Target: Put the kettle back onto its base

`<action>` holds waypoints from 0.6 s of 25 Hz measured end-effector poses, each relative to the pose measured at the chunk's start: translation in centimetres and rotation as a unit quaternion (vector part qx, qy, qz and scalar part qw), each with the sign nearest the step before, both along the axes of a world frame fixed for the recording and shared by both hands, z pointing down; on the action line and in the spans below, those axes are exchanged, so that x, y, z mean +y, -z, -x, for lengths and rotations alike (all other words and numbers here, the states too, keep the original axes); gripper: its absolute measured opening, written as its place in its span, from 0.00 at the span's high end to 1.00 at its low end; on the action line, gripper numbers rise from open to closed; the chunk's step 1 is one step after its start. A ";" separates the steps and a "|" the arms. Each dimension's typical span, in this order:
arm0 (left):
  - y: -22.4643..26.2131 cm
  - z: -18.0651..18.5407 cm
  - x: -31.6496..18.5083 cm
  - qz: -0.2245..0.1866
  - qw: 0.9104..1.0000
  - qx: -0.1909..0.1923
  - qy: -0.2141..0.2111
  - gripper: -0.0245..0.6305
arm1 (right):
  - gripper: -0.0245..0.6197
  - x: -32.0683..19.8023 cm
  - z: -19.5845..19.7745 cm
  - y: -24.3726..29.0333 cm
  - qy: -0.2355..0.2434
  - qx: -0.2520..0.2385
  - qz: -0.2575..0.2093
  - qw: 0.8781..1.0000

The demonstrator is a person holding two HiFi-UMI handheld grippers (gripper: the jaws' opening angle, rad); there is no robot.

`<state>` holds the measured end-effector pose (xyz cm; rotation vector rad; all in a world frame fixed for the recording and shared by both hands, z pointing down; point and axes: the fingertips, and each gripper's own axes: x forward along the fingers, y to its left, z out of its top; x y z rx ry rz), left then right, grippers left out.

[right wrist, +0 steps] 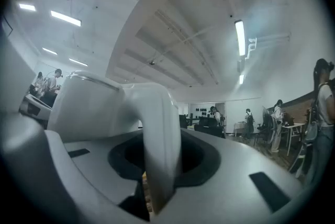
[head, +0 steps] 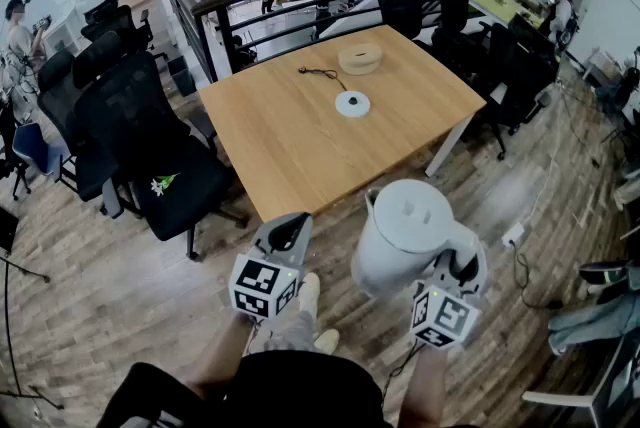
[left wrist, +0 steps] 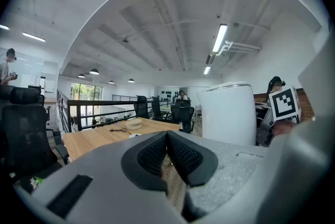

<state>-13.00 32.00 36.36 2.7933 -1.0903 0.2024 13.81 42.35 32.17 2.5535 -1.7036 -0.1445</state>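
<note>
Just off the near table [head: 300, 151] edge, kettle [head: 405, 236] handle pinched by right fingers [right wrist: 200, 155], left fingers [left wrist: 184, 157] pressed together

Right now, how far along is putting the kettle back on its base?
Done: the white kettle is lifted, the right gripper shut on its handle. In hand: it hangs in the air, short of the wooden table. Left: set it on the round white base on that table. The left gripper is shut and empty.

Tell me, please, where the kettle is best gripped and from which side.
Grip the kettle by its handle, from the side opposite the spout: that upright loop fits between jaws, as the right gripper shows; the body is too wide.
</note>
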 end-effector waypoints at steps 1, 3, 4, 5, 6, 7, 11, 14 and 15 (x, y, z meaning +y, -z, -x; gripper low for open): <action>0.0 -0.1 -0.1 0.000 1.000 0.000 0.000 0.96 | 0.80 -0.1 -0.1 0.0 0.000 -0.001 0.001 1.000; 0.1 -0.3 -0.2 0.000 1.000 0.000 -0.001 0.96 | 0.80 -0.2 -0.3 -0.1 -0.001 -0.003 0.002 1.000; 0.0 -0.4 -0.2 0.000 1.000 0.000 -0.001 0.96 | 0.80 -0.2 -0.5 -0.2 -0.001 -0.004 0.004 1.000; 0.0 -0.6 -0.3 0.000 1.000 0.000 -0.001 0.96 | 0.80 -0.3 -0.7 -0.3 -0.002 -0.005 0.005 1.000; 0.0 -0.7 -0.5 0.000 1.000 0.000 -0.002 0.96 | 0.80 -0.4 -0.9 -0.4 -0.002 -0.004 0.008 1.000; 0.0 -0.8 -0.6 0.001 1.000 0.000 -0.002 0.96 | 0.80 -0.6 -1.1 -0.6 -0.003 -0.005 0.011 1.000; -0.2 -1.0 -1.0 0.003 1.000 -0.001 -0.002 0.96 | 0.80 -1.1 -1.3 -0.9 -0.005 -0.013 0.013 1.000; -0.5 -1.3 -1.5 0.006 1.000 -0.002 -0.001 0.96 | 0.80 -1.7 -1.7 -1.1 -0.004 -0.014 0.011 1.000; -0.5 -1.4 -1.8 0.007 1.000 -0.003 0.000 0.96 | 0.80 -2.1 -1.8 -1.0 -0.003 -0.016 0.010 1.000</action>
